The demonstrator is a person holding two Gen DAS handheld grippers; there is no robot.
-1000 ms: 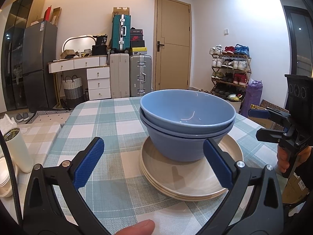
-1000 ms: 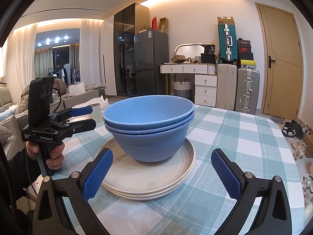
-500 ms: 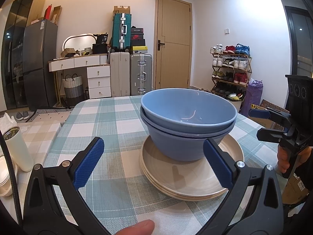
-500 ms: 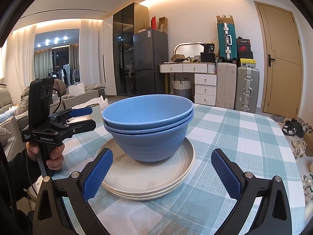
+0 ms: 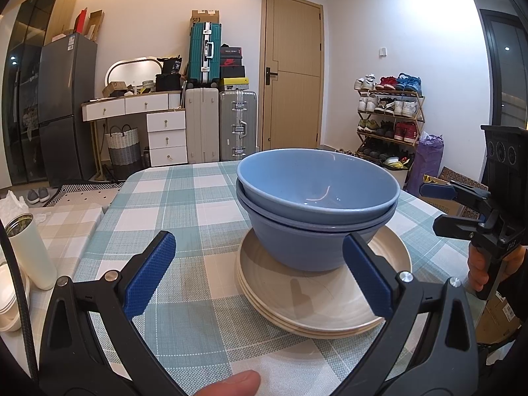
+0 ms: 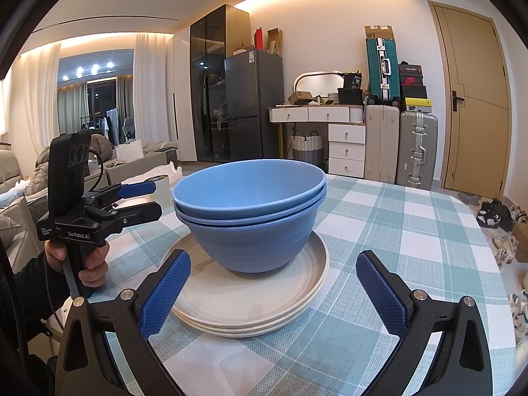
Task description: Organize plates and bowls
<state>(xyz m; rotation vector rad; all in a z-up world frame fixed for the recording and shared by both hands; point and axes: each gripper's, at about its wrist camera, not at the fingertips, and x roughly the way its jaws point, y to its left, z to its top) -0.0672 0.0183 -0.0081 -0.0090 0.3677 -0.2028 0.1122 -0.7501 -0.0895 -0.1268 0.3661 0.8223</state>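
Two blue bowls, nested one inside the other, are stacked on a pile of what are counted as three cream plates on the checked tablecloth, so the stacking step is judged finished or nearly so. The left gripper and the right gripper are held released and empty just short of the plates. If anything is still called for, it is judged to be a steady two-sided grasp of the pile.
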